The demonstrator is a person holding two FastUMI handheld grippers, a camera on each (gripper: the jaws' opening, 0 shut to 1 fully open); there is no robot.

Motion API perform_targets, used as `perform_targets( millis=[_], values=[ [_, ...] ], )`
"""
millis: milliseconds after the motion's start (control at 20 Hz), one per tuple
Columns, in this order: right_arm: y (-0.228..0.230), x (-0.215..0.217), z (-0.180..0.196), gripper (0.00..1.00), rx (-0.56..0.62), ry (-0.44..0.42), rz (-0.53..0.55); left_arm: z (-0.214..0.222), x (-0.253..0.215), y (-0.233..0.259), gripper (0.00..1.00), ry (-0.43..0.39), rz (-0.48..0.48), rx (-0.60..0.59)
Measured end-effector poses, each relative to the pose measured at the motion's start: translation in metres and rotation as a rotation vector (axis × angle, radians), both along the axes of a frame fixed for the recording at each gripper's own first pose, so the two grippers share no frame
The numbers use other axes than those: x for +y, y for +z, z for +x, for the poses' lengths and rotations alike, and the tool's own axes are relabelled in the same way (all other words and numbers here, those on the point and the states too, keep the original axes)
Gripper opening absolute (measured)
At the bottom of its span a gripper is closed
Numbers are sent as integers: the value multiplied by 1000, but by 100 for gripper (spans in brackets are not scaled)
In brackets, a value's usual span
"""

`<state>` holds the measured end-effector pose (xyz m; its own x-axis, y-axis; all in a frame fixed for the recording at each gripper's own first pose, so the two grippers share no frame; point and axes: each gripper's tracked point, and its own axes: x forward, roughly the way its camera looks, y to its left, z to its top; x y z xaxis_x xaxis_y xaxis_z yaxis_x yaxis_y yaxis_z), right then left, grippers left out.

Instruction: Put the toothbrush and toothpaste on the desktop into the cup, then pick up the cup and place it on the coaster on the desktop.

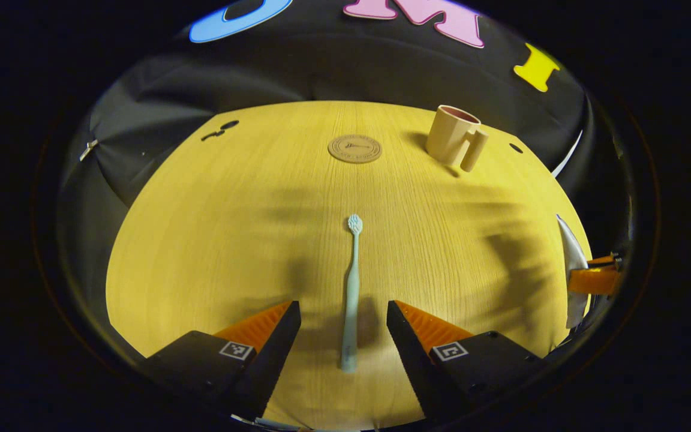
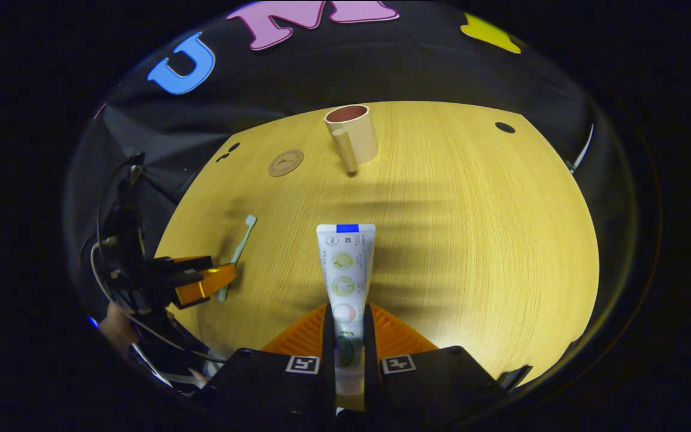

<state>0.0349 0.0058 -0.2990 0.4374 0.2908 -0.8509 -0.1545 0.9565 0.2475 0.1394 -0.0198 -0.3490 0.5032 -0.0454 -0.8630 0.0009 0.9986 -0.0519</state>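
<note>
Left gripper view: left tool [image 1: 344,318], fingers spread wide with nothing between the pads; pale green toothbrush [image 1: 352,294] flat on the yellow wood-grain table [image 1: 213,240], handle end lying in the gap between the fingers, touching neither, bristle head pointing away. Round brown coaster [image 1: 354,149] far centre, bare. Beige cup [image 1: 453,138] upright to the right of the coaster, apart from it, handle toward the camera. Right gripper view: right tool [image 2: 348,336], fingers closed on the cap end of the white toothpaste tube [image 2: 345,270], flat crimped end pointing away; whether the tube is lifted or resting on the table is unclear. Cup [image 2: 354,135] straight beyond, coaster [image 2: 286,162] to its left. Left tool [image 2: 204,282] at left, just beside the toothbrush [image 2: 239,252].
</note>
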Motion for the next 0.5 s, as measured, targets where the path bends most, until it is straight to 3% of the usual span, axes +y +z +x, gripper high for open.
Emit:
perform_targets(
  millis=[200,250,400,500],
  values=[
    [3,-3,-1,23,-16,20,18,0,4,-13,86,-13,43,63],
    [4,-4,1,23,-24,21,19,0,2,-12,77,-28,46,70],
    [4,-5,6,23,-34,27,29,1,-3,-15,66,-70,44,108],
    [6,-7,8,23,-41,26,35,0,-7,-14,35,-87,44,134]
  ],
)
